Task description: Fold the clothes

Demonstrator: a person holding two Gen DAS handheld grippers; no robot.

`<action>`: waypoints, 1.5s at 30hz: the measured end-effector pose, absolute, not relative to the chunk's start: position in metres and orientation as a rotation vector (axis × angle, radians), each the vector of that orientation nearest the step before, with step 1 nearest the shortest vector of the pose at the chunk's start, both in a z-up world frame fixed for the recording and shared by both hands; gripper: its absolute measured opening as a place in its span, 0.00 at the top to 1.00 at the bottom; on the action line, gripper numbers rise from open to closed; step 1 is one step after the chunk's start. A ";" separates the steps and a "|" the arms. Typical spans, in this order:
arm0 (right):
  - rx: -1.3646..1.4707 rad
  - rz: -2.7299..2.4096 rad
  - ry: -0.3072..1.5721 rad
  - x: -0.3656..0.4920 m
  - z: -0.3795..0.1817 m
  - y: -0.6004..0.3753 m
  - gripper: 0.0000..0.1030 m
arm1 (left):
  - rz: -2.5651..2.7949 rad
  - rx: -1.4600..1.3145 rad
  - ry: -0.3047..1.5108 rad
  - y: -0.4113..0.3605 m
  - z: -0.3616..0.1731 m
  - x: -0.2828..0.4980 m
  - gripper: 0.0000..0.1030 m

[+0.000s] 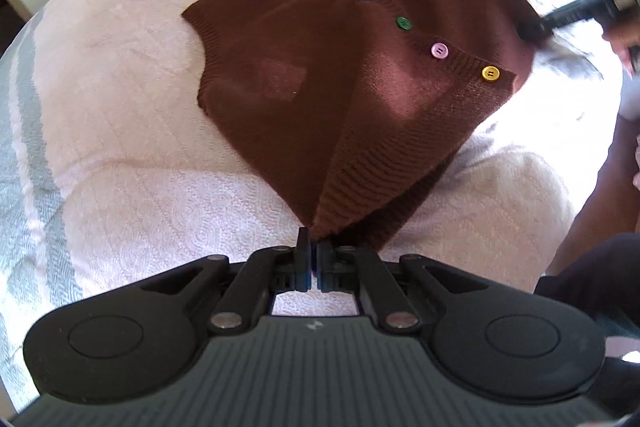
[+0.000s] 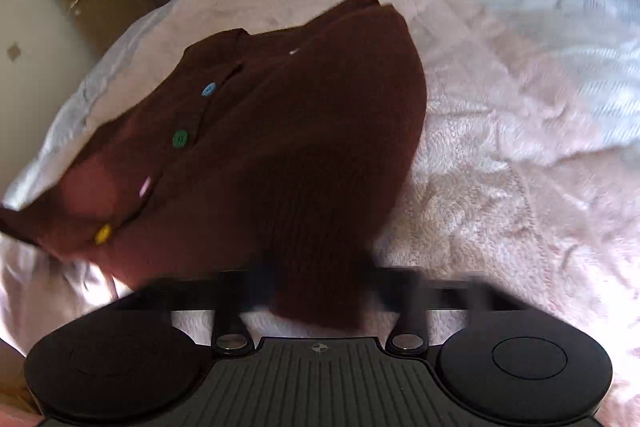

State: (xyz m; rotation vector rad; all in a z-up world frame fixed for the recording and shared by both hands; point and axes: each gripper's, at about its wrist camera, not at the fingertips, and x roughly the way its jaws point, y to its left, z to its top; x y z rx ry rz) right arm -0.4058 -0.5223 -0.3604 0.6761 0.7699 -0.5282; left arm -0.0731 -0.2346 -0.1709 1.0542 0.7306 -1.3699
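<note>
Both grippers lifting the vest's hem off the bed

The left gripper (image 1: 311,241) is clamped on a hem corner of the brown vest (image 1: 340,67); the right gripper (image 2: 320,291) is blurred, seemingly pinching the other. The vest's collar lies farther away on the pink bedspread (image 1: 140,167).

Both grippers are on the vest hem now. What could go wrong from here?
The left gripper pinches only a thin corner of the brown knitted vest, so it could slip free under a pull. The right gripper's hold is blurred; its bite on the hem may be loose. Uneven lifting could skew the fold across the coloured buttons.
</note>
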 end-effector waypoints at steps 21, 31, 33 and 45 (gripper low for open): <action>0.645 -0.525 1.288 -0.427 -0.234 -0.498 0.38 | -1.497 0.995 1.082 -0.190 -0.152 -0.065 0.76; 0.550 -0.521 1.002 -0.321 -0.218 -0.592 0.38 | -1.479 0.865 0.828 -0.328 -0.157 0.037 0.73; 0.535 -0.493 0.967 -0.299 -0.232 -0.623 0.38 | -1.488 0.837 0.799 -0.369 -0.164 0.047 0.70; 0.457 -0.114 1.091 -0.191 -0.358 -0.780 0.38 | -1.547 0.881 0.917 -0.547 -0.271 0.086 0.67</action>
